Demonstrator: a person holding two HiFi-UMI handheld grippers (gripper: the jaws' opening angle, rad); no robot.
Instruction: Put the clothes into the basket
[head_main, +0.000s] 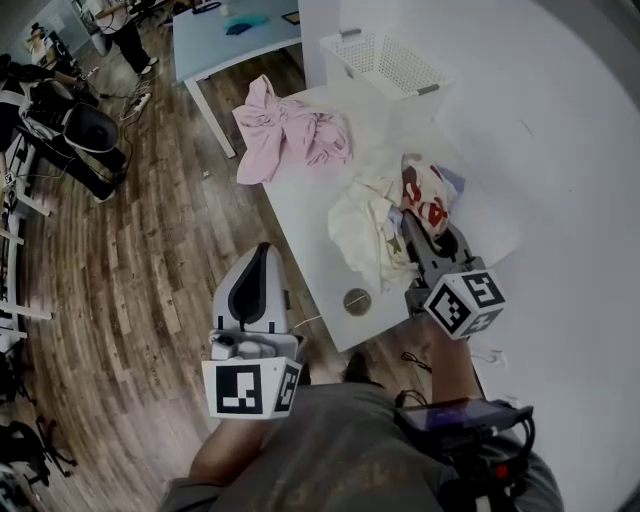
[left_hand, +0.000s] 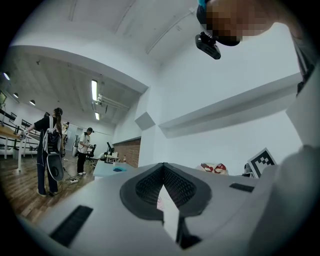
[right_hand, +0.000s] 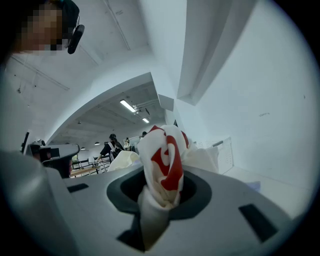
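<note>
A red-and-white garment (head_main: 424, 196) lies bunched on the white table (head_main: 300, 215), and my right gripper (head_main: 410, 224) is shut on it; in the right gripper view the cloth (right_hand: 164, 165) stands up between the jaws. A cream garment (head_main: 364, 236) lies just left of it. Farther back, a pink garment (head_main: 285, 130) hangs over the table's left edge. The white slatted basket (head_main: 385, 58) stands at the far end, also seen at the right of the right gripper view (right_hand: 224, 152). My left gripper (head_main: 262, 250) is over the floor beside the table's near left corner, jaws together and empty (left_hand: 162, 167).
A small round disc (head_main: 357, 301) lies near the table's front edge. A blue table (head_main: 235, 35) stands behind. Dark equipment (head_main: 75, 130) and cables sit on the wooden floor at left. People (left_hand: 50, 150) stand far off in the room. A white wall runs along the right.
</note>
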